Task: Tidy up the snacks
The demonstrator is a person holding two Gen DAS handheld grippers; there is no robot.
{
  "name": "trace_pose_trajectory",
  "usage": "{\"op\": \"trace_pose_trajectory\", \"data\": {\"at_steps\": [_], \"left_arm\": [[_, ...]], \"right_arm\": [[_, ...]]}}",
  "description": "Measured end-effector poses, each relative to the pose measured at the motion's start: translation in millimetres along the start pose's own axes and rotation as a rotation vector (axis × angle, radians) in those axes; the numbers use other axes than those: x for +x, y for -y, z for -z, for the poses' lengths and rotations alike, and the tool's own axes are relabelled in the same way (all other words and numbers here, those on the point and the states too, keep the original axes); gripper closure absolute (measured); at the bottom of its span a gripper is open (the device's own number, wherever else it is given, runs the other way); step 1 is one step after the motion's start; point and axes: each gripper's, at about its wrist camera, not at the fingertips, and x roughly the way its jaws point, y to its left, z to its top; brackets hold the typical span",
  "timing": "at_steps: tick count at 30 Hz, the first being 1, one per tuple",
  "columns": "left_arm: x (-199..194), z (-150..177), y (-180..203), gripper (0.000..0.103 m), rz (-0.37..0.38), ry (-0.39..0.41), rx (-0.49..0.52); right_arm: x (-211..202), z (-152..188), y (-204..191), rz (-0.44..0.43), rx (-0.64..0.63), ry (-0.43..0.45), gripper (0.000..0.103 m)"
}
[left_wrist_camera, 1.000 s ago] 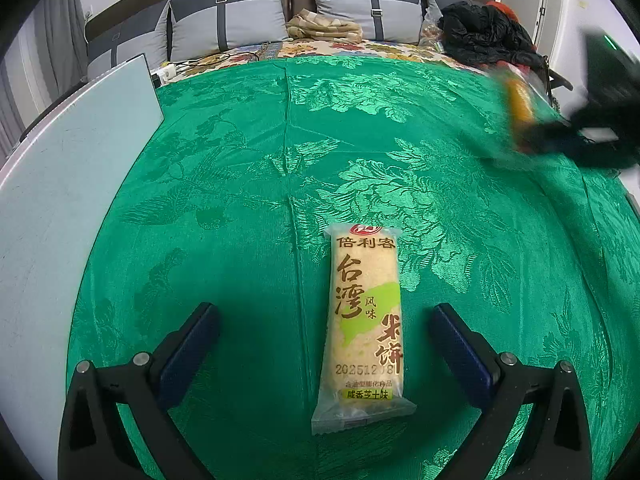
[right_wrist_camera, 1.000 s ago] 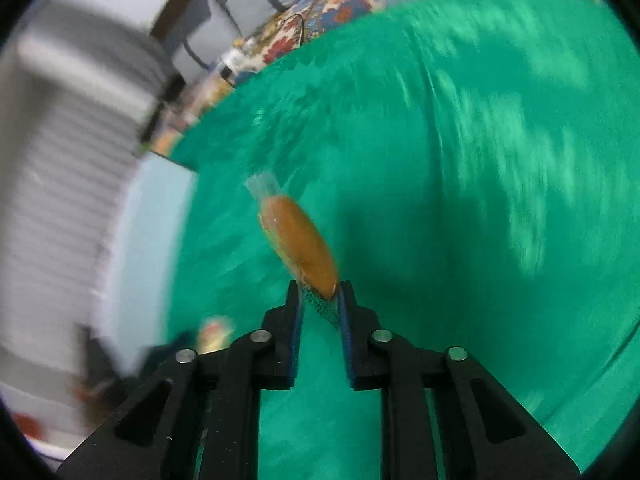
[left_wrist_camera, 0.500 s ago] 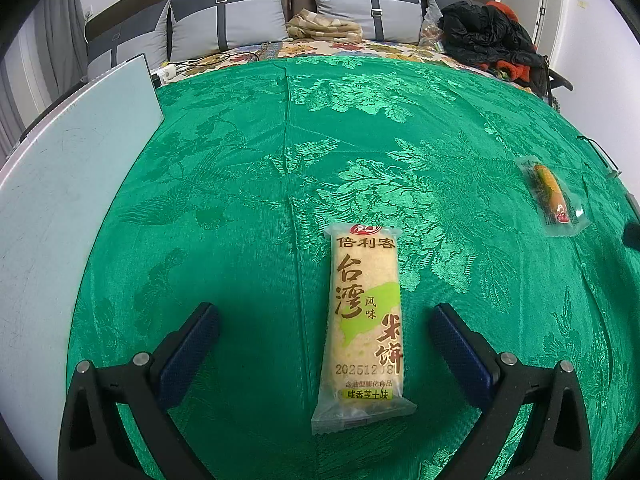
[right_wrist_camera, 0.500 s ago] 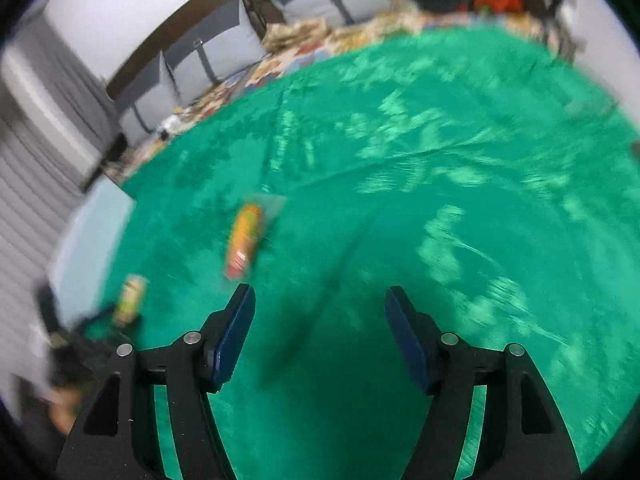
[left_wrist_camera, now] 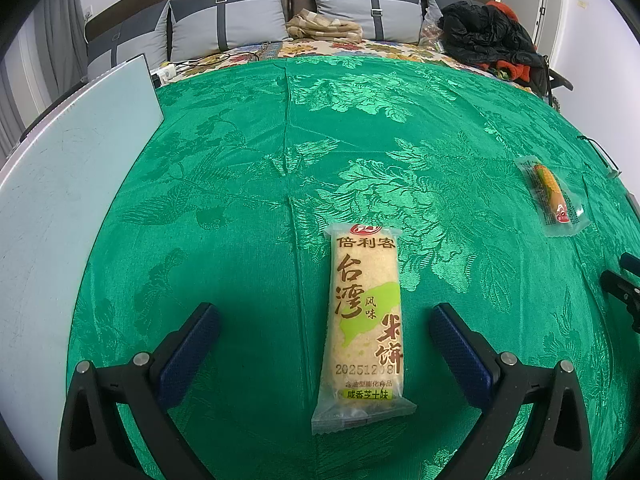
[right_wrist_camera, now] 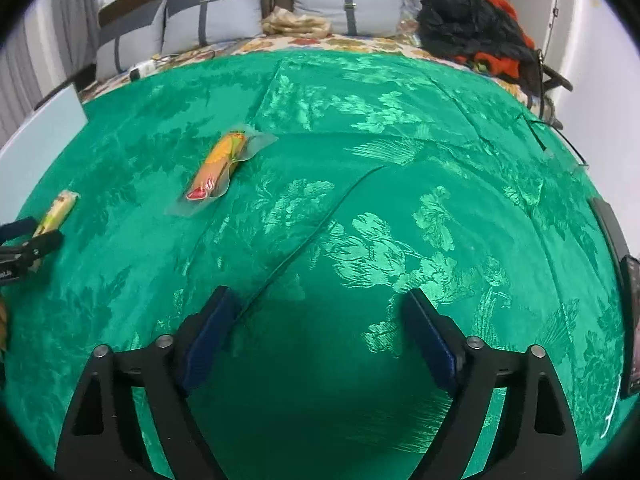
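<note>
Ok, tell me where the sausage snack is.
The sausage snack lies loose on the green cloth, upper left in the right wrist view, up and right of the rice cracker pack.

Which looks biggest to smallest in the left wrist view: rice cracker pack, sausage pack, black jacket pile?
1. rice cracker pack, though it lies closest to the camera
2. black jacket pile, far back, so probably bigger in reality
3. sausage pack

Bright even light, sharp focus, strong fisheye bending, dark corners
</note>
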Motion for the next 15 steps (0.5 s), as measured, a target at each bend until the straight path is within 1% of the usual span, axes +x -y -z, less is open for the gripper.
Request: {"op": "trace_pose_trajectory", "data": {"at_steps": [15], "left_arm": [[0.0, 0.0, 0.0, 0.0, 0.0, 0.0, 0.0]], "right_arm": [[0.6, 0.7, 1.2, 0.0, 0.004, -0.001, 0.013]]}}
